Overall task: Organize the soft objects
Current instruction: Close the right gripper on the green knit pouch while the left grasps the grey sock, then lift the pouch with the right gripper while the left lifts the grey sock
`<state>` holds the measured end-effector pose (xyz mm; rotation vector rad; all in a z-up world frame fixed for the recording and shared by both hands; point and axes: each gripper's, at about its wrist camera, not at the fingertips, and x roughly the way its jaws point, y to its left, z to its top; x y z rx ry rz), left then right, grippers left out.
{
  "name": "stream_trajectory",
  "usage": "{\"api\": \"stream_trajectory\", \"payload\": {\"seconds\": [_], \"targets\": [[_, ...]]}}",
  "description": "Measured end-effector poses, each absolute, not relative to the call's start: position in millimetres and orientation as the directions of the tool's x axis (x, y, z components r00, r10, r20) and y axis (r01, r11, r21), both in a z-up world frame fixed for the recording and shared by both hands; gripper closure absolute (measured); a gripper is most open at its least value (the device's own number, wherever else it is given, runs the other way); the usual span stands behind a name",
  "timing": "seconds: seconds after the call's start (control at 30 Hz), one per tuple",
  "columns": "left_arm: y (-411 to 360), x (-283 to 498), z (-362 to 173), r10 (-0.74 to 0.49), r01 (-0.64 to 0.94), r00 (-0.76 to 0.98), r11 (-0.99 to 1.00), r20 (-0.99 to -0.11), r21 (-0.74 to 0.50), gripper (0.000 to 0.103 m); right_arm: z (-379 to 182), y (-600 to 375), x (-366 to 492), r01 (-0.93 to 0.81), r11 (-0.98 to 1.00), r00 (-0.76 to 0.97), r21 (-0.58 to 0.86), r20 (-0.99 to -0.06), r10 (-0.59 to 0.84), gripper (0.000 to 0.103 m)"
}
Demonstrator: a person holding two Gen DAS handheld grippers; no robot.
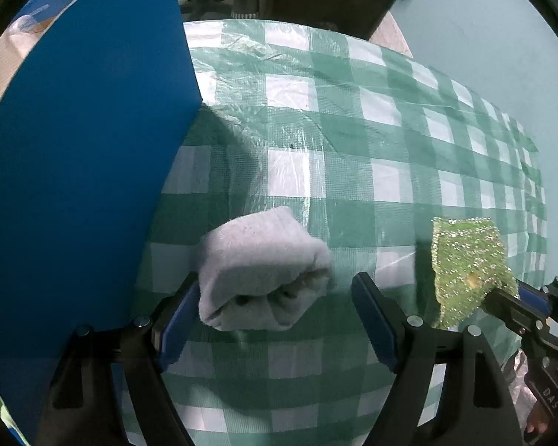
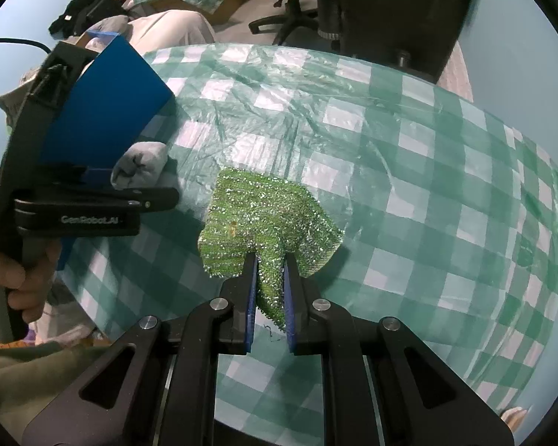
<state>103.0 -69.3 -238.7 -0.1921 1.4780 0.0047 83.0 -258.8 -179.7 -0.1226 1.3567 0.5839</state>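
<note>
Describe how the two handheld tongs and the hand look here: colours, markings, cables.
Both tongs, left and right, are matte black with blue finger pads and silver pivot bolts. The left one's side reads "GenRobot.AI" in white, with a black cable behind. The bare hand gripping it shows no visible sleeve.

Both fisheye views are being dimmed by a cool teal cast, glare is being thrown off the plastic-covered tablecloth toward its far edge, soft shadows are being cast, and edges are being bowed and vignetted.
</note>
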Motion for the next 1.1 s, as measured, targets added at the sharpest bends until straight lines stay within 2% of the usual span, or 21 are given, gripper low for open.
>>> {"api": "stream_trajectory", "payload": {"seconds": [0.17, 0.4, 0.5, 1.1], "targets": [[-72.4, 112.4, -241.6, -0.112, -0.120, 0.083, 0.985, -0.990, -0.121, 0.028, -176.9, -261.8, 83.0, -0.445, 0.861, 0.106, 0.245, -0.941, 0.322, 0.092], [-55.5, 121.2, -238.8, -0.091, -0.136, 0.097, 0.985, -0.991, -0.104, 0.065, -173.7, -265.1, 83.1, -0.434, 0.867, 0.126, 0.246, -0.936, 0.329, 0.092], [-53.2, 119.1, -237.1, -0.086, -0.126, 0.110, 0.987, -0.990, -0.099, 0.075, -171.0, -265.4, 83.4, -0.437, 0.865, 0.131, 0.248, -0.933, 0.334, 0.092], [-54.0, 80.6, -184.9, -0.094, -0.099, 0.201, 0.988, -0.975, -0.115, 0.077, -137.1, -264.0, 83.7, -0.486, 0.840, 0.167, 0.243, -0.917, 0.362, 0.092]]}}
